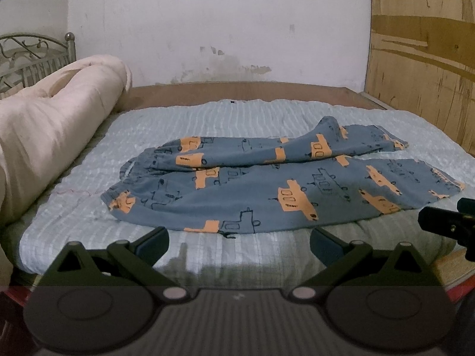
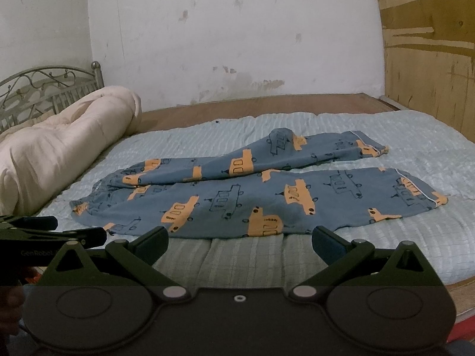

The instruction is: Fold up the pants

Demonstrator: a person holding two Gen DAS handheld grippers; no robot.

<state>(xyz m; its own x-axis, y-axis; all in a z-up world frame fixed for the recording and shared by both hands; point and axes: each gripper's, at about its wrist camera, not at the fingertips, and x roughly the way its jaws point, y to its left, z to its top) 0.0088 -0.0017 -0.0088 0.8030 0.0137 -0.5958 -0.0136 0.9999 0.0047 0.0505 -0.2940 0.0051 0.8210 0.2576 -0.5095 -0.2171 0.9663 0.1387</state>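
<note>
Pants (image 1: 267, 184) lie unfolded on bed (image 1: 89, 231); both grippers' jaws wide, empty

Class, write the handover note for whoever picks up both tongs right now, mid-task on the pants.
Left tongs: open, empty, held short of the near edge of the pants.
Right tongs: open, empty, also short of the near edge.
Pants: spread flat on the light blue bed cover, waistband to the left, both leg cuffs to the right, legs side by side and slightly apart; far leg rumpled near its middle.
Rolled cream quilt lies at the left, clear of the pants.
Done: nothing folded yet.
Left: likely lay one leg over the other, then fold lengthwise.
</note>
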